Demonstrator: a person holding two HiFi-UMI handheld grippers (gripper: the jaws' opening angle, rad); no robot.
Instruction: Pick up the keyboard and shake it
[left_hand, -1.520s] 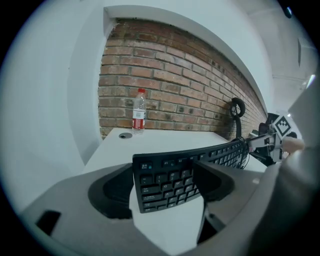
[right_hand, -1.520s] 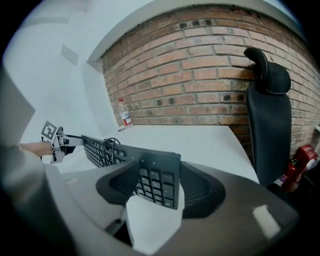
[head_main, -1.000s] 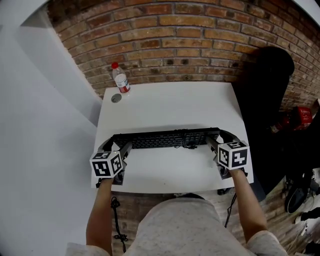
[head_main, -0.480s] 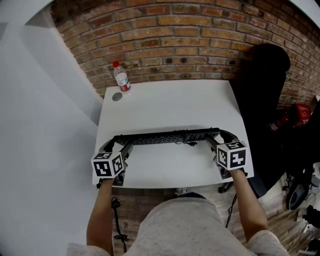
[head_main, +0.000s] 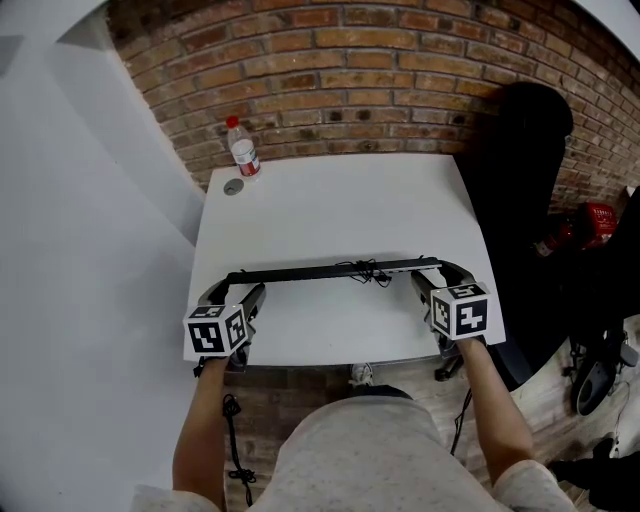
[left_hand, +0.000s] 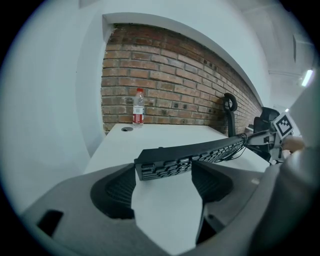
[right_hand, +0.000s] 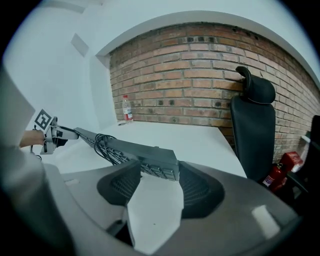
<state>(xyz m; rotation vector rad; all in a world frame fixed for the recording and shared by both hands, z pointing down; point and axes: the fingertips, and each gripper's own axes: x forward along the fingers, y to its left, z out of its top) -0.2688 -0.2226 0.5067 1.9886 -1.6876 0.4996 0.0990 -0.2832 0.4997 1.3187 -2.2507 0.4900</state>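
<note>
Head view high above, staring steeply down on the surface (head_main: 330, 200), each gripper view tucked close behind its own fingers (left_hand: 117, 187), facing along the keyboard (left_hand: 175, 160) between them, all three sharing brick wall (right_hand: 200, 75) and bottle (left_hand: 138, 107) beyond

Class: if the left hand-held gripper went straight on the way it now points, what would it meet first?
The keyboard, whose end its jaws clamp. Past that, the left hand-held gripper slants down toward the white table, probably.
</note>
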